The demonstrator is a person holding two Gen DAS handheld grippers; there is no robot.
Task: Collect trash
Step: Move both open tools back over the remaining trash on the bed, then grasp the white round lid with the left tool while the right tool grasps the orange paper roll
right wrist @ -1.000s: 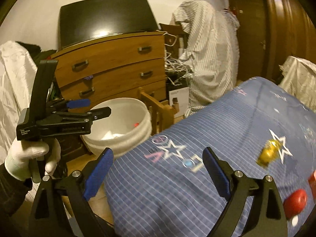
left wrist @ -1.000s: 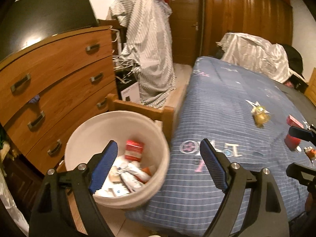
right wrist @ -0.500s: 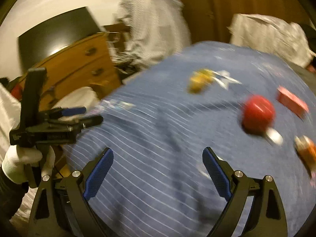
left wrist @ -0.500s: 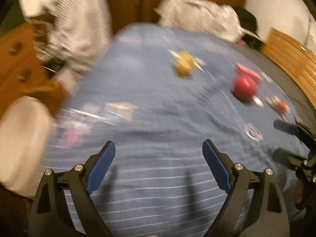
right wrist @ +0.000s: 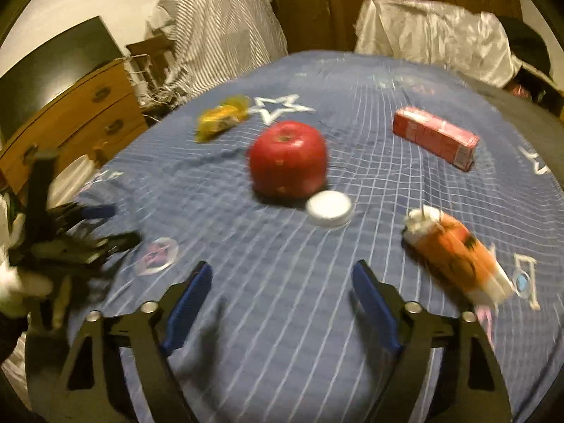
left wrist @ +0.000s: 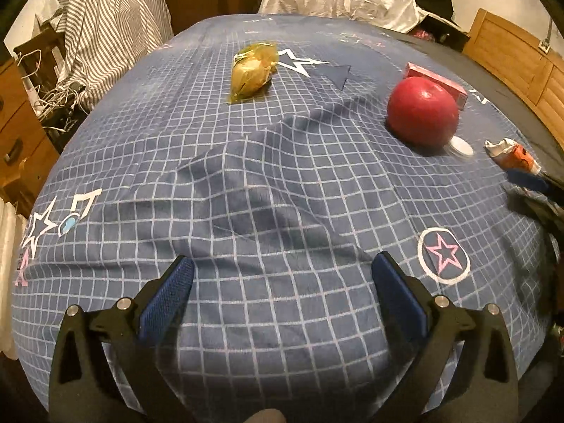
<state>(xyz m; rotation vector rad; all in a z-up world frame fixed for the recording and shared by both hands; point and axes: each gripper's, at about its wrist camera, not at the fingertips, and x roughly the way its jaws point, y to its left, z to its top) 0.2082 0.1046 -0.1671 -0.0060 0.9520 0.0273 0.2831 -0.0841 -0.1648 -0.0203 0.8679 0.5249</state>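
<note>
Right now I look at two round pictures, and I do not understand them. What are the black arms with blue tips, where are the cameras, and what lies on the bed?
No robot is here. A person holds a hand gripper in each hand, and each carries a wide-angle camera that looks along its two fingers. The left gripper and the right gripper are both open and hold nothing. On the blue checked bedspread lie a yellow wrapper, a red apple, a white cap, a red carton and a crumpled orange carton. In the right view, the left gripper appears blurred at the left edge.

Yellow wrapper (left wrist: pixel 252 70), red carton (right wrist: pixel 435 137), crumpled orange carton (right wrist: pixel 458 255), white cap (right wrist: pixel 329 208) scattered on bedspread.
</note>
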